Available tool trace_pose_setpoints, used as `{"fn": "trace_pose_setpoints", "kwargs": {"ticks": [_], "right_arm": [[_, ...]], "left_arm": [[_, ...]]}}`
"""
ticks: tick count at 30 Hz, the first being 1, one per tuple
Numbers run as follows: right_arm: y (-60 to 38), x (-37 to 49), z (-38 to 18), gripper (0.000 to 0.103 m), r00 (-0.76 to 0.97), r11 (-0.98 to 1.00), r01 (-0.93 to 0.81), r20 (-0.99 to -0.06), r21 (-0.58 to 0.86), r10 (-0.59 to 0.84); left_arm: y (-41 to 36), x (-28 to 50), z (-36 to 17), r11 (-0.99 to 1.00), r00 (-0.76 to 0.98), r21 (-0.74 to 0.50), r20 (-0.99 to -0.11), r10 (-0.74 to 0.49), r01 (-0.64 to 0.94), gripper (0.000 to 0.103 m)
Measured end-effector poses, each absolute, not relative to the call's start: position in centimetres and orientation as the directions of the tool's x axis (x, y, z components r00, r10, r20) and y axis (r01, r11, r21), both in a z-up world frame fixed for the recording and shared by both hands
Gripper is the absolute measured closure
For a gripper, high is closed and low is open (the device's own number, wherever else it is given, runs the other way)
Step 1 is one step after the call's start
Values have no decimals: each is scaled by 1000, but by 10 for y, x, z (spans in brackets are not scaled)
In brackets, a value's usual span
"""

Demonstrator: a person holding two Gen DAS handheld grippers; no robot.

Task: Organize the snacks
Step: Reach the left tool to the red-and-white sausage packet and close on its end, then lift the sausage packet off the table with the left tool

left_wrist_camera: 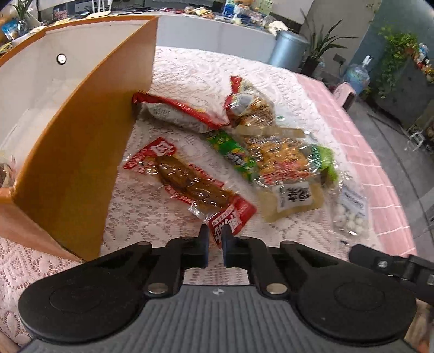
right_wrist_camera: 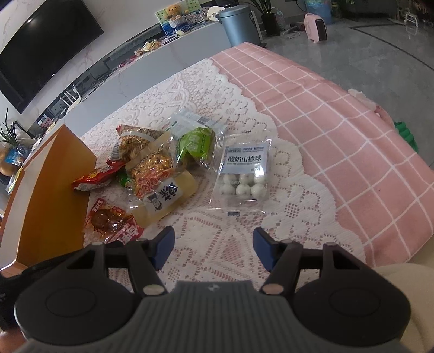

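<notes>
We find the left gripper (left_wrist_camera: 215,239) clamped on the red packet (left_wrist_camera: 190,187); the right gripper (right_wrist_camera: 214,244) stands open above the lace cloth (right_wrist_camera: 217,244).

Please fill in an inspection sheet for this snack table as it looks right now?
Surface: white lace cloth over a pink checked tablecloth.
Job's things: orange box at left; red packet of brown meat; packet of white balls lying apart; a heap of other snack packets between them.
Clutter: nothing seen on the table besides the snacks.
Grippers: left tongs shut on the red packet's near corner; right tongs open, empty, short of the white balls.
Cables: wires under the television.
Surroundings: grey bin, potted plants, water bottle.
</notes>
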State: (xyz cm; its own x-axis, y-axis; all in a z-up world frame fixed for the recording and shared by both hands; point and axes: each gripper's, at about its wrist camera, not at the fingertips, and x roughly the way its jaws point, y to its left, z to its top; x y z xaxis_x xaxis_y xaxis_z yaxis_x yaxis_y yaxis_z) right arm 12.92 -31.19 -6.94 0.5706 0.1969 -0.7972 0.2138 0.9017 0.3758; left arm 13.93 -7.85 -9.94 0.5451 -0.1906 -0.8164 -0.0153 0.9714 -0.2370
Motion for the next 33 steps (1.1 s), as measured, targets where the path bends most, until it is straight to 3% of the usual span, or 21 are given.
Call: {"fn": "trace_pose_setpoints", "kwargs": {"ticks": [10,19,25,31,33], "right_arm": [[-315,128,-69,41,578,890,226,-789,397,206],[-315,126,-69,41,579,891,220,-788,397,209],[-315,124,-68,41,581,889,212,-784,406,220],[-313,128,-70,40,559,891,197,-793,409,241],[-310,129,-71,49,543,892,168,-795,419,271]], "left_arm": [[-87,119,-75,909,443,-376,-795,-416,178,103],[-109,102,-65,878,328,-133,-894,-306,459,103],[-109,105,-66,836,311,-21,-923,-227,548,102],[-103,112,-60,836,318,-91,-898,-304,542,102],[-100,113,-58,826,318,-141,-877,-359,545,101]]}}
